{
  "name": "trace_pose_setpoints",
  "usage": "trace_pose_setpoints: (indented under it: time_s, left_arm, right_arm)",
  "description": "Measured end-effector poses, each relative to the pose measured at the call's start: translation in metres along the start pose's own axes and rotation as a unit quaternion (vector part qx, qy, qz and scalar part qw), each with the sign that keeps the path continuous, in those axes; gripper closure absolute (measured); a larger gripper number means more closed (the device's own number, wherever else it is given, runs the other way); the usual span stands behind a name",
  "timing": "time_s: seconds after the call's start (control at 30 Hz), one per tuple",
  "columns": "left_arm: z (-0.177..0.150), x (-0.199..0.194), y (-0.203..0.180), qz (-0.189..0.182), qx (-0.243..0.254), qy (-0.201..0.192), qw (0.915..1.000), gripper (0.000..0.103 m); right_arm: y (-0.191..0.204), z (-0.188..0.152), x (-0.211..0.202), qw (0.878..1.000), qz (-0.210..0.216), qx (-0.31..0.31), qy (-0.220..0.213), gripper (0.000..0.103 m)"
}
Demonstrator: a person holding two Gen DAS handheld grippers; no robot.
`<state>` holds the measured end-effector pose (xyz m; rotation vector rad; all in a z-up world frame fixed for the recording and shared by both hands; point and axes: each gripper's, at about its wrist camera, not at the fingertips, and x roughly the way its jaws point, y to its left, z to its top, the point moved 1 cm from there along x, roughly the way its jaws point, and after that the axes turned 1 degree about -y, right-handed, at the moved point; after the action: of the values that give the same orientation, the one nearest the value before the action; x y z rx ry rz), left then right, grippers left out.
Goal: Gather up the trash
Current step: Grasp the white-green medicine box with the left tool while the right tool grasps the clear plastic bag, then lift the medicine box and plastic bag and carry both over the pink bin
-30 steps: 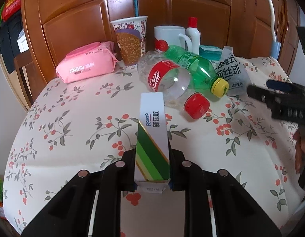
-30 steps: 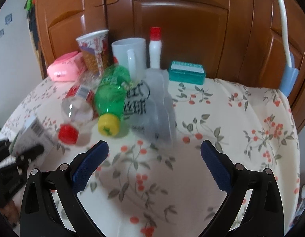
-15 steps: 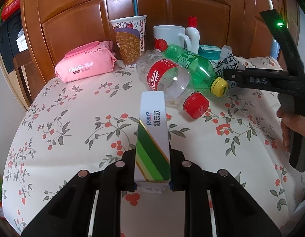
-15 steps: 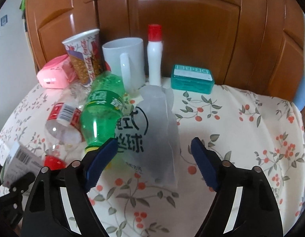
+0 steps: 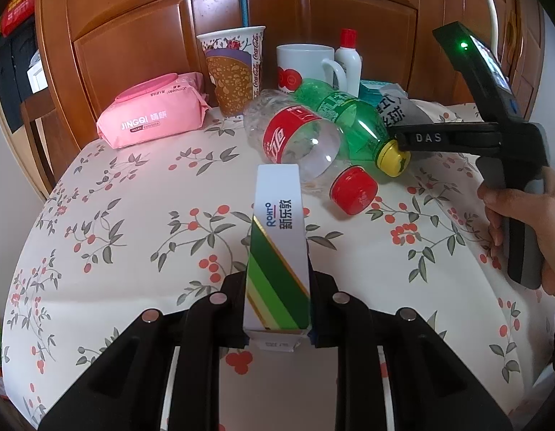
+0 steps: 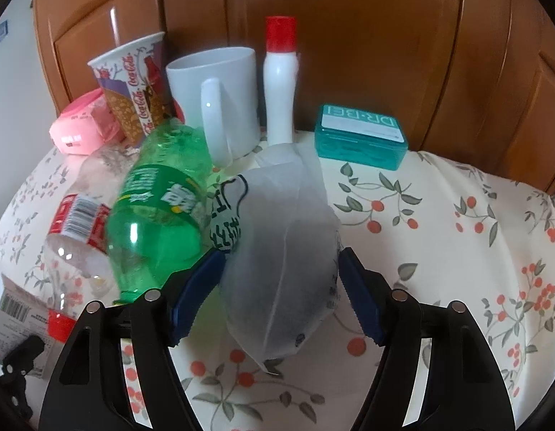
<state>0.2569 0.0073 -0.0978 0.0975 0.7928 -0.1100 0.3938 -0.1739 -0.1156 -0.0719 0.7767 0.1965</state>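
My left gripper (image 5: 278,283) is shut on a white and green carton (image 5: 279,222), held upright above the flowered tablecloth (image 5: 134,233). My right gripper (image 6: 281,262) straddles a grey translucent bag (image 6: 284,215) with black lettering. Its jaws are closing, and the blue pads (image 6: 353,280) stand right at the bag's two sides. A green bottle (image 6: 159,215) with a yellow cap lies just left of the bag. Beside it lies a clear cola bottle (image 5: 295,140) with a red cap (image 5: 354,190). In the left wrist view a hand (image 5: 528,208) holds the right gripper.
Along the back stand a paper cola cup (image 5: 234,72), a white mug (image 5: 306,68), a white bottle with a red top (image 6: 279,82) and a teal box (image 6: 362,136). A pink wipes pack (image 5: 155,118) lies at the back left. Wooden cabinet doors (image 6: 349,36) rise behind the table.
The right gripper has moved forward over the bag, and its jaws have narrowed around it. The left gripper and its carton have stayed put.
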Motion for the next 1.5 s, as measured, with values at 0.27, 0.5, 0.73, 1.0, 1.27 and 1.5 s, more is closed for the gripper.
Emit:
trace_pose_setpoints:
  time_s: [0.27, 0.5, 0.73, 1.0, 1.27, 1.5]
  left_arm:
    - [0.000, 0.001, -0.002, -0.002, 0.005, 0.002, 1.0000, 0.083]
    - [0.001, 0.001, 0.000, -0.006, -0.001, 0.002, 1.0000, 0.084]
    - [-0.002, -0.004, 0.001, -0.005, -0.003, -0.001, 1.0000, 0.084]
    - [-0.011, -0.015, -0.003, 0.006, 0.004, 0.000, 1.0000, 0.084]
    - [-0.028, -0.037, -0.007, 0.006, 0.007, -0.003, 1.0000, 0.084]
    - [-0.051, -0.071, -0.006, 0.007, 0.008, -0.012, 0.9999, 0.084]
  right_arm:
    - [0.005, 0.004, 0.004, 1.000, -0.010, -0.022, 0.001, 0.042]
    - [0.000, -0.008, -0.010, 0.999, -0.010, -0.037, -0.003, 0.050]
    - [-0.004, -0.036, -0.044, 0.999, -0.020, -0.044, -0.012, 0.050]
    - [0.013, -0.070, -0.085, 0.999, -0.005, -0.044, -0.026, 0.050]
    - [0.035, -0.102, -0.123, 0.998, 0.012, -0.045, -0.035, 0.050]
    - [0.055, -0.134, -0.159, 0.997, 0.025, -0.051, -0.044, 0.050]
